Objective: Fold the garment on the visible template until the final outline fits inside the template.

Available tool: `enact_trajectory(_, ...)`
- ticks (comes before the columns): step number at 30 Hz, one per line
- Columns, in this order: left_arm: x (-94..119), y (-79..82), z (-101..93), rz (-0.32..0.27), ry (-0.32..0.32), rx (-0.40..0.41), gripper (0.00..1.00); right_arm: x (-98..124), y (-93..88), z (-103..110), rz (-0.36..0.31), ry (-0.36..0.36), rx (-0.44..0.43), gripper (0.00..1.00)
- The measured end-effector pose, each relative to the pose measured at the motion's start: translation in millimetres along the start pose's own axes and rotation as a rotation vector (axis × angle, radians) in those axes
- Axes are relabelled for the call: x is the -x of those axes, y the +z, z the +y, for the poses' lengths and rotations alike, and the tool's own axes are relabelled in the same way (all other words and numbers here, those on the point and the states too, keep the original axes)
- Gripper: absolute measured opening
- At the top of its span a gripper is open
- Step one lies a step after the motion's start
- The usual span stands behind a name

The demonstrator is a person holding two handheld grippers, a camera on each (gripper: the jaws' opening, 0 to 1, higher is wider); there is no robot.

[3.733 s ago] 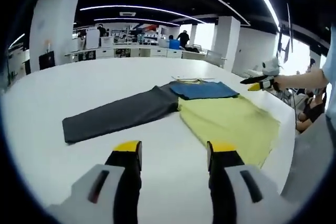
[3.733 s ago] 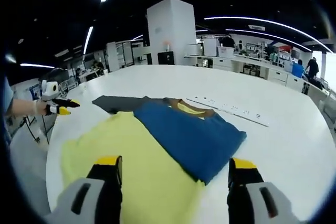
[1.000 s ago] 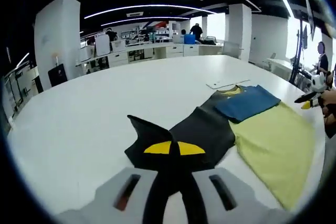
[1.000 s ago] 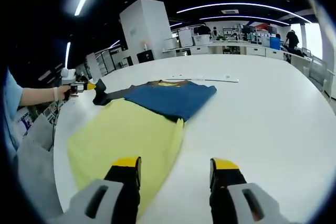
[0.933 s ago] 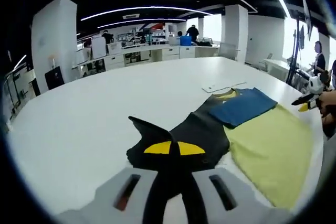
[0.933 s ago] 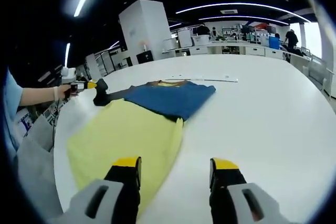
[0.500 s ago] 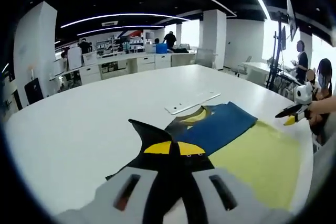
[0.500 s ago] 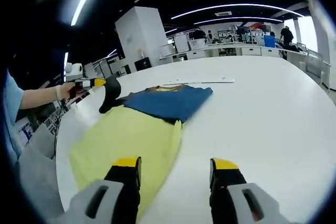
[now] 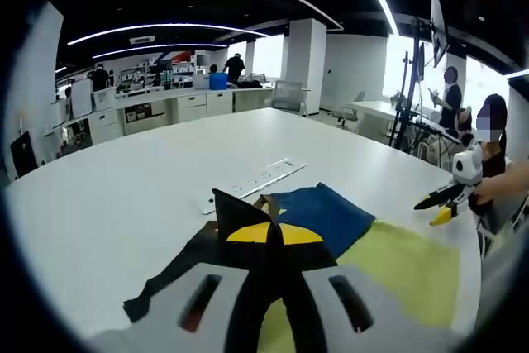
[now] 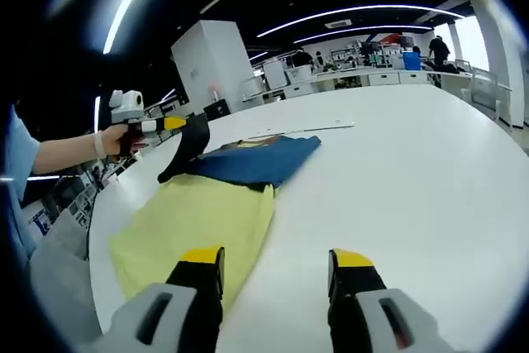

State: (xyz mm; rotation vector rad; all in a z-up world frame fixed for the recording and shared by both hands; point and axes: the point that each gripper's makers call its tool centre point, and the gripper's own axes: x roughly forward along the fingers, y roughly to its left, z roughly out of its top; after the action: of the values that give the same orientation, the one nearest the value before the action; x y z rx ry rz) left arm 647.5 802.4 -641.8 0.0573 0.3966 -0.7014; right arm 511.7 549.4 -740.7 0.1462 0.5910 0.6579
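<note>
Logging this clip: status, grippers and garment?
Left gripper shut on dark sleeve, lifted off the table. Right gripper open, holding nothing. Garment partly folded; nothing in the way.

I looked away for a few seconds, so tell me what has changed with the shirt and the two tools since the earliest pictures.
The left tool, open over the table earlier, has shut on the dark grey sleeve and lifted it up and over toward the folded blue sleeve, which lies as before on the yellow shirt body. The right tool stays open, holding nothing, above the white table.
</note>
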Motion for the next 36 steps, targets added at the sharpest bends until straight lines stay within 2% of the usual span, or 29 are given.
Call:
enact_trajectory(5,-27,2.0,-22.8,-0.011,-0.031,0.012,0.0,3,0.4,-4,-0.01,-0.001,-0.011,0.48)
enact_trajectory(11,-60,-6.2,-46.0,-0.003,-0.046,0.022,0.0,4,-0.9,-8,-0.003,-0.004,-0.002,0.48)
enact_trajectory(12,-64,-6.4,-48.8,-0.007,-0.046,0.049,0.0,4,-0.8,-9,-0.005,-0.005,-0.002,0.48)
enact_trajectory(16,-83,-9.8,-62.6,0.001,-0.06,0.043,0.0,4,0.1,-10,-0.014,-0.006,-0.007,0.47)
enact_trajectory(20,-103,-5.0,-75.6,0.005,-0.081,0.025,0.0,4,-2.4,-10,-0.008,-0.003,0.004,0.47)
enact_trajectory(25,-117,-4.0,-90.5,-0.013,-0.101,0.078,0.0,5,-7.3,-10,-0.006,-0.005,0.007,0.47)
enact_trajectory(28,-123,-14.7,-104.8,0.019,-0.124,0.025,0.0,7,-10.9,-12,-0.004,-0.009,0.002,0.47)
enact_trajectory(30,-124,-17.6,-108.9,0.021,-0.133,0.049,0.0,7,-11.6,-13,-0.006,-0.011,-0.005,0.47)
enact_trajectory(36,-130,-27.3,-120.8,0.044,-0.15,0.051,0.0,8,-12.2,-14,-0.011,-0.013,-0.01,0.47)
